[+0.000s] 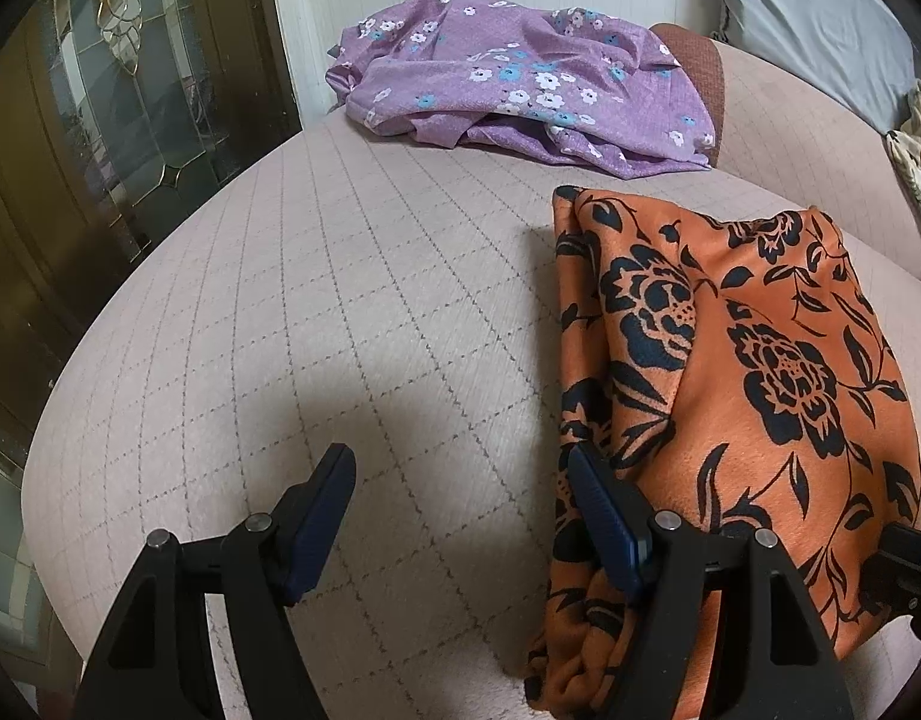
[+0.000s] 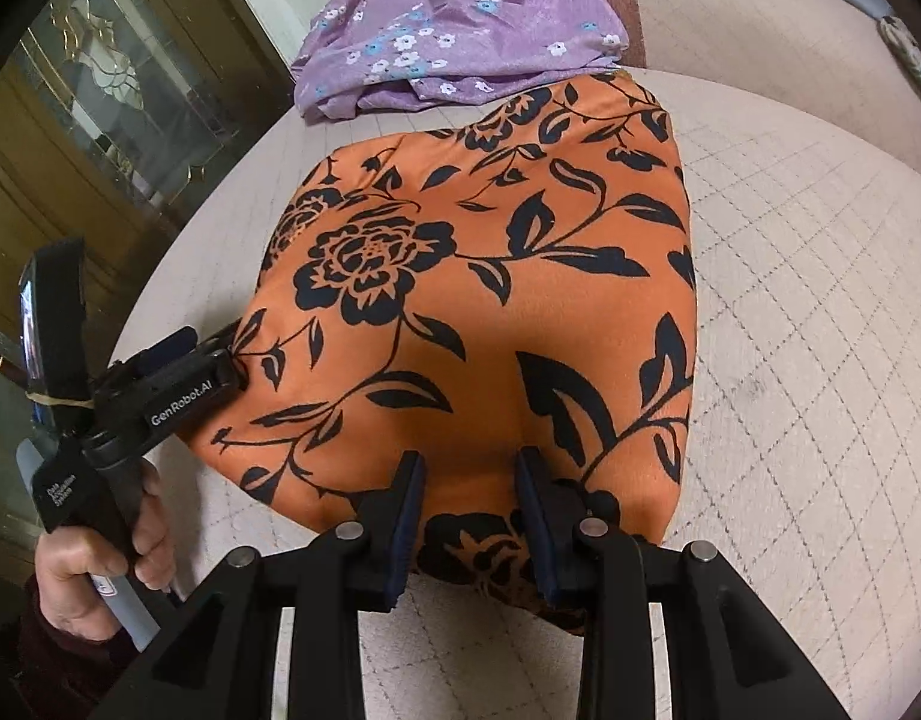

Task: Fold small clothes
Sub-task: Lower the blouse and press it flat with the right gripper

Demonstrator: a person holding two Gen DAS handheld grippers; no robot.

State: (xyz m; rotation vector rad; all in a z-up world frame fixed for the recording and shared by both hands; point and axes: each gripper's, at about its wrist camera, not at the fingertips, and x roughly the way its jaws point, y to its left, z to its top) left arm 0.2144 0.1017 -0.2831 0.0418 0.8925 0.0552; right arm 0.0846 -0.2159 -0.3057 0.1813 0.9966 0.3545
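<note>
An orange cloth with black flowers (image 1: 760, 360) lies folded on the quilted pink surface (image 1: 280, 300), at the right of the left wrist view. My left gripper (image 1: 460, 474) stands open over the bare quilting; its right finger (image 1: 598, 498) rests against the cloth's left edge. In the right wrist view the orange cloth (image 2: 490, 270) fills the middle. My right gripper (image 2: 469, 477) is shut on its near edge, with fabric bunched between the pads. The left gripper's body (image 2: 184, 390), held by a hand (image 2: 100, 576), sits at the cloth's left side.
A crumpled purple floral garment (image 1: 520, 78) lies at the far end of the surface, just beyond the orange cloth (image 2: 460, 30). A glass-fronted cabinet (image 1: 100, 120) stands to the left. A grey pillow (image 1: 820, 18) is at the back right.
</note>
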